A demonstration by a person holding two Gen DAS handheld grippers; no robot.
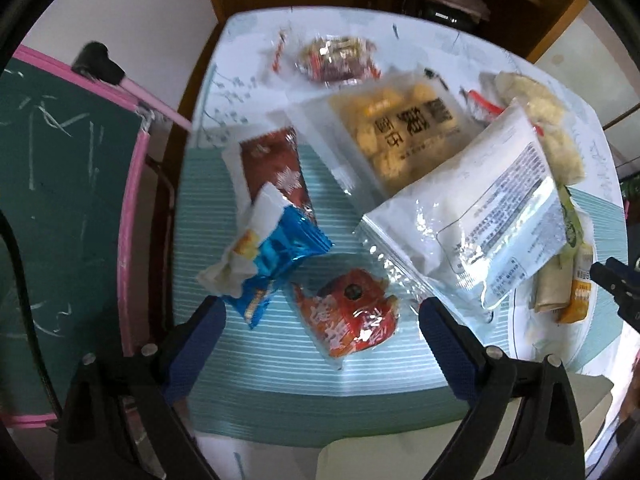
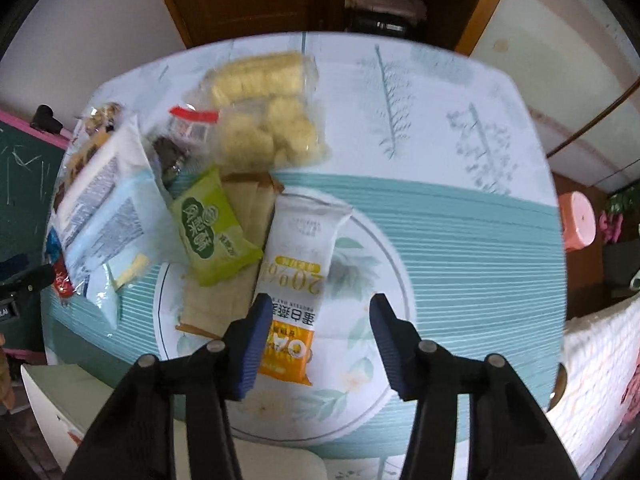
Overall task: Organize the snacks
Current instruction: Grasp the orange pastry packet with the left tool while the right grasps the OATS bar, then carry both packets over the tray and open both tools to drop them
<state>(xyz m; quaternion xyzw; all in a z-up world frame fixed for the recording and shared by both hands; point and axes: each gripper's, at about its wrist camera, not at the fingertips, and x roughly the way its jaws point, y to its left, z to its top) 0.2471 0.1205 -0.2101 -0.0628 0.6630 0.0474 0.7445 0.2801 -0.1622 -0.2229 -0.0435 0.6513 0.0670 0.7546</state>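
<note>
White-and-orange oat bar lies on the table, long axis running away from the camera, just inside the left finger of the right gripper: offset, not centred. Right gripper points down, part open, empty. Left gripper wide open, empty, over red snack packet.

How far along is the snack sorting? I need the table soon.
Nothing looks sorted yet: packets lie jumbled on the table. Neither tool holds anything; the left tool hangs open over the red packet, the right tool open over the white-and-orange oat bar. All sorting remains.
</note>
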